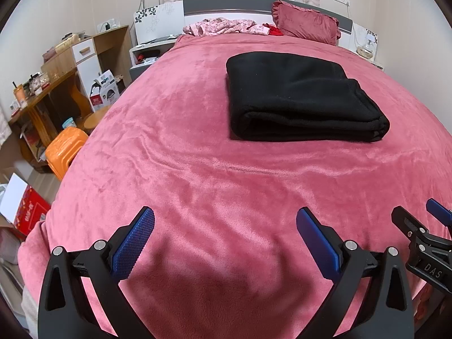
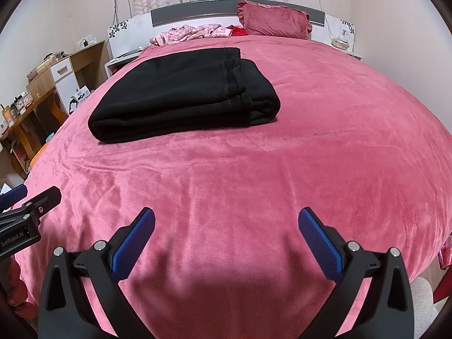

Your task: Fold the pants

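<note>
One pair of black pants [image 1: 302,96] is lying folded into a compact rectangle on the pink bedspread [image 1: 197,169], toward the headboard and well apart from both tools. The left gripper [image 1: 226,223] and right gripper [image 2: 226,223] are hovering near the foot, jaws spread wide and holding nothing. The folding appears complete; any next move is probably only withdrawal. Counted: two grippers, one maroon pillow [image 1: 306,22].

Left tongs [image 1: 225,227], right tongs [image 2: 226,227]: black frames, blue knurled pads [image 1: 132,244], silver screws, "DAS" and "GenRobot.AI" markings.
</note>
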### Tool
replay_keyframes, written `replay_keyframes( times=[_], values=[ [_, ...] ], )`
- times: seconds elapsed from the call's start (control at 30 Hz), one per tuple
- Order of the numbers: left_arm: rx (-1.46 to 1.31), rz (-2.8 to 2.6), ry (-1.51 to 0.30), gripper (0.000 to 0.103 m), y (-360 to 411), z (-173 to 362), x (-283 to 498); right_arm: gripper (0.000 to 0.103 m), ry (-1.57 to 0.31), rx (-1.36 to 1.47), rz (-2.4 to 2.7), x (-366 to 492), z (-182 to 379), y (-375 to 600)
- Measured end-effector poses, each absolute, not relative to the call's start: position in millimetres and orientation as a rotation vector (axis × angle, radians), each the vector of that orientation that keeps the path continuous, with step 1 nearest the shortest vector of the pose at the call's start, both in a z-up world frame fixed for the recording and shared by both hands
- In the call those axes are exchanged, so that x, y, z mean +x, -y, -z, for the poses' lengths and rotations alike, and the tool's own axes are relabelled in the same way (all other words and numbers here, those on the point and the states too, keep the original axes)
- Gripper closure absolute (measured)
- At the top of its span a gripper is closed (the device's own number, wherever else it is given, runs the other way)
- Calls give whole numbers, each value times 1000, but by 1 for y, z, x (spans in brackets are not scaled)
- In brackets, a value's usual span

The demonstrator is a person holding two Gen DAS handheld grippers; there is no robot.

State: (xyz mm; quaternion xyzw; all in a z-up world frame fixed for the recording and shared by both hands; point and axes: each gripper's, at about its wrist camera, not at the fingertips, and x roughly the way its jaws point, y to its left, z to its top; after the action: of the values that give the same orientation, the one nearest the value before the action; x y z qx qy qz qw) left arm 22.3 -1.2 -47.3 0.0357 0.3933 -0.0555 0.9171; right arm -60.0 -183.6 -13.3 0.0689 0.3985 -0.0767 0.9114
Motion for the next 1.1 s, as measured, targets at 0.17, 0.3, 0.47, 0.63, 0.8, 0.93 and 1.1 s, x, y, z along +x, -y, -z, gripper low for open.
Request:
replay_keyframes(
  times=[0.17, 0.3, 0.47, 0.63, 0.8, 0.93, 1.1],
  values=[
    [71, 114, -813, 3, 0, 48, 22, 2, -822, 142, 159, -60, 13, 184],
    [74, 113, -816, 3, -2, 50, 22, 2, -823, 142, 160, -60, 14, 184],
    [75, 113, -819, 3, -1, 50, 23, 2, -826, 144, 157, -59, 14, 186],
    [76, 115, -825, 3, -1, 51, 23, 2, -833, 149, 154, -58, 16, 188],
    [76, 113, -837, 3, -1, 54, 24, 2, -837, 154, 155, -57, 18, 191],
    [81, 111, -850, 3, 0, 57, 26, 2, -840, 158, 156, -55, 19, 193],
    [91, 119, -885, 3, 3, 63, 29, 2, -846, 158, 153, -53, 22, 193]
  ],
)
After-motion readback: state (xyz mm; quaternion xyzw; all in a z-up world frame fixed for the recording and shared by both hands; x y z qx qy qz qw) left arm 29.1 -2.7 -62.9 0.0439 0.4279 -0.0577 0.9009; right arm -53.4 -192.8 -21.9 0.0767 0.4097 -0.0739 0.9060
